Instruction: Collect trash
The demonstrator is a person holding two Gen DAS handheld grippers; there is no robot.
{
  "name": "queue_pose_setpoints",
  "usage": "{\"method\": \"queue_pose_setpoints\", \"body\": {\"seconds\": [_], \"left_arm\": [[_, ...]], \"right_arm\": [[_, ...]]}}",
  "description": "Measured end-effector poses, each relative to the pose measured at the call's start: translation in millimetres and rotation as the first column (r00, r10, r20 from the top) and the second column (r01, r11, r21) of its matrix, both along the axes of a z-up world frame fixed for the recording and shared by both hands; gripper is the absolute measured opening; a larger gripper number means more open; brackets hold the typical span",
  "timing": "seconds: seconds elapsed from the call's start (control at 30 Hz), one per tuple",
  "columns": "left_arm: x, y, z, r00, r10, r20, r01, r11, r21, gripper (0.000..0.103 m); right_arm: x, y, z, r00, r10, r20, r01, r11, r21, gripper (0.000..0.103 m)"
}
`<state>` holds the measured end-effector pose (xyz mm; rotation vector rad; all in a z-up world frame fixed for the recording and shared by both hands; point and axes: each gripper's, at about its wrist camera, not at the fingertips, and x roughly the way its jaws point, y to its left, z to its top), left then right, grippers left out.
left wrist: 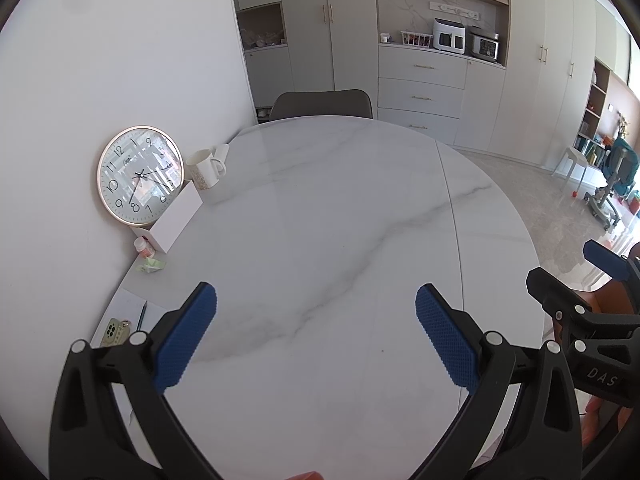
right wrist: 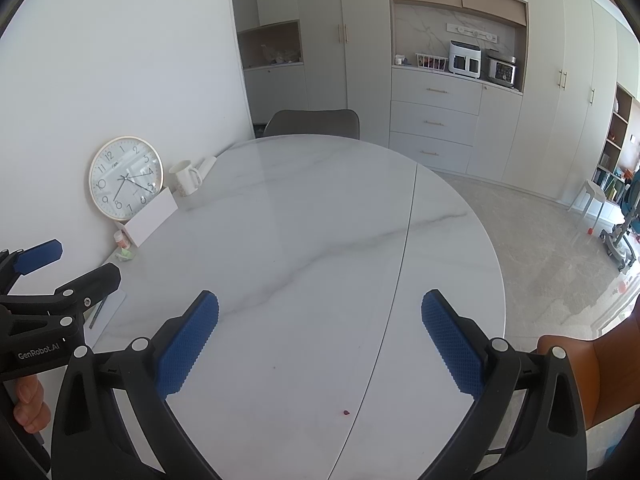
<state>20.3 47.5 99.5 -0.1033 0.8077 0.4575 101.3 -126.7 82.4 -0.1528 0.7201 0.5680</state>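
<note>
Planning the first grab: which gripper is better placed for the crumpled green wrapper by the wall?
Left, probably. The green wrapper lies at the table's left edge, near the clock. The left gripper is open and empty on that side; the right gripper, also open, sits further right and would have to cross over.

Crumpled green paper scrap by table's wall edge

Wall clock, white mug, marble table, grey chair

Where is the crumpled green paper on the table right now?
The crumpled green paper lies at the table's far left edge by the wall, just before the small pink bottle and white box under the clock.
</note>
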Motion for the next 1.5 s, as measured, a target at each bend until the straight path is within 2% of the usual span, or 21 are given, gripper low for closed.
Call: {"method": "queue_pose_setpoints", "body": {"seconds": [1.03, 1.33, 1.5], "left_arm": [[-4.7, 0.1, 1.1, 1.000, -0.011, 0.017, 0.012, 1.000, -0.017, 0.096], [-4.3, -0.8, 0.7, 1.000, -0.001, 0.025, 0.001, 1.000, 0.004, 0.096], [-1.1, 0.1, -0.7, 1.000, -0.027, 0.012, 0.027, 0.999, -0.017, 0.096]], "right_arm": [[-3.4, -0.7, -2.7, 1.000, -0.011, -0.005, 0.011, 1.000, -0.007, 0.101], [-5.7, -0.4, -4.1, 1.000, -0.012, -0.012, 0.011, 1.000, -0.012, 0.101], [-6.3, -0.8, -4.2, 1.000, -0.013, -0.013, 0.013, 1.000, -0.011, 0.101]]}}
